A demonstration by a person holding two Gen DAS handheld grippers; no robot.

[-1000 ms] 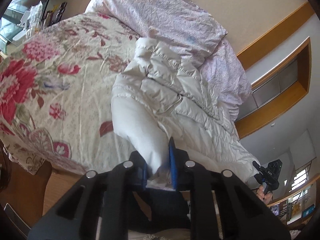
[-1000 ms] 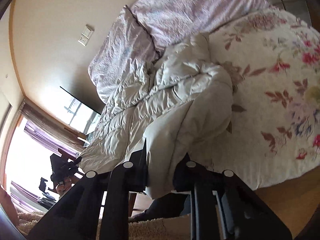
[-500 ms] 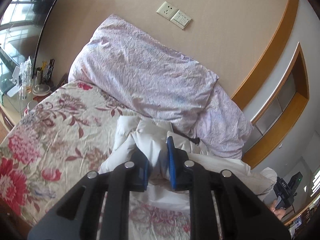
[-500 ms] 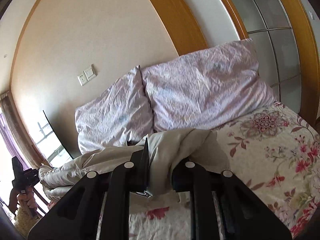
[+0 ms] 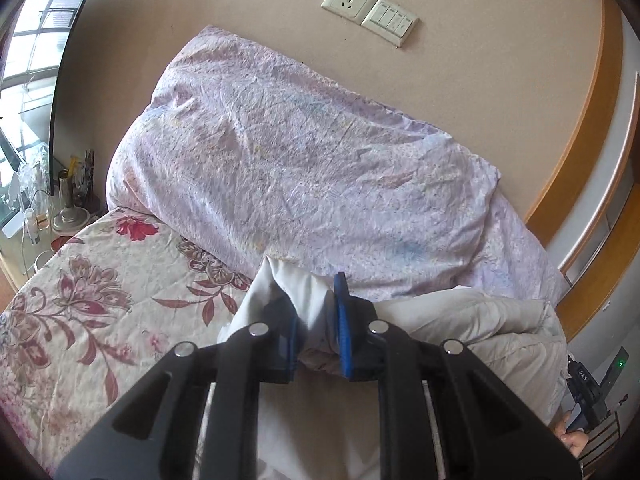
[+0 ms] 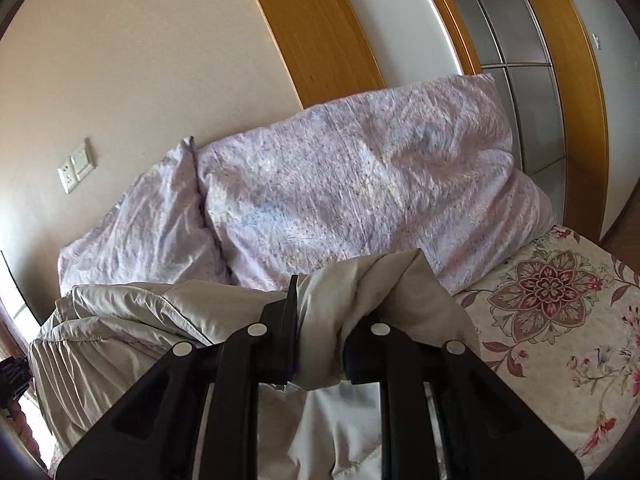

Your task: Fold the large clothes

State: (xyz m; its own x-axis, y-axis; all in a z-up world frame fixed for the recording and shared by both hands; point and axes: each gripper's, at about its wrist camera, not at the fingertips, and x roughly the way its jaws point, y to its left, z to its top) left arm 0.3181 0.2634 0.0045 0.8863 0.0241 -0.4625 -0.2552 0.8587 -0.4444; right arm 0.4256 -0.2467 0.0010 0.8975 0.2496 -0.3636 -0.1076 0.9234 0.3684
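Left gripper (image 5: 316, 320), black with blue-edged pads, pinches a bunched fold of the pale cream, smooth-shelled padded jacket (image 5: 480, 328); its jaws stand narrow, with the fabric squeezed between them. Right gripper (image 6: 320, 320), black throughout, likewise clamps a gathered, softly creased edge of the same jacket (image 6: 132, 320), with its jaws close together on the cloth. In both views the garment spans from one gripper to the other, its quilted, slightly glossy body sagging in rumpled ridges over the bed (image 5: 100, 280), which carries a cream cover printed with red and maroon flowers. Just behind the jacket, two large crinkled lilac pillows (image 5: 300, 160) lean against the beige wall and close off the far side of the bed. A white socket-and-switch plate (image 5: 370, 10) sits on the wall above them. A curved orange wooden frame (image 6: 320, 28) borders frosted glass panels (image 6: 516, 40) to the right. In the left wrist view, bottles and small items crowd a bedside surface (image 5: 68, 200) at the left edge.
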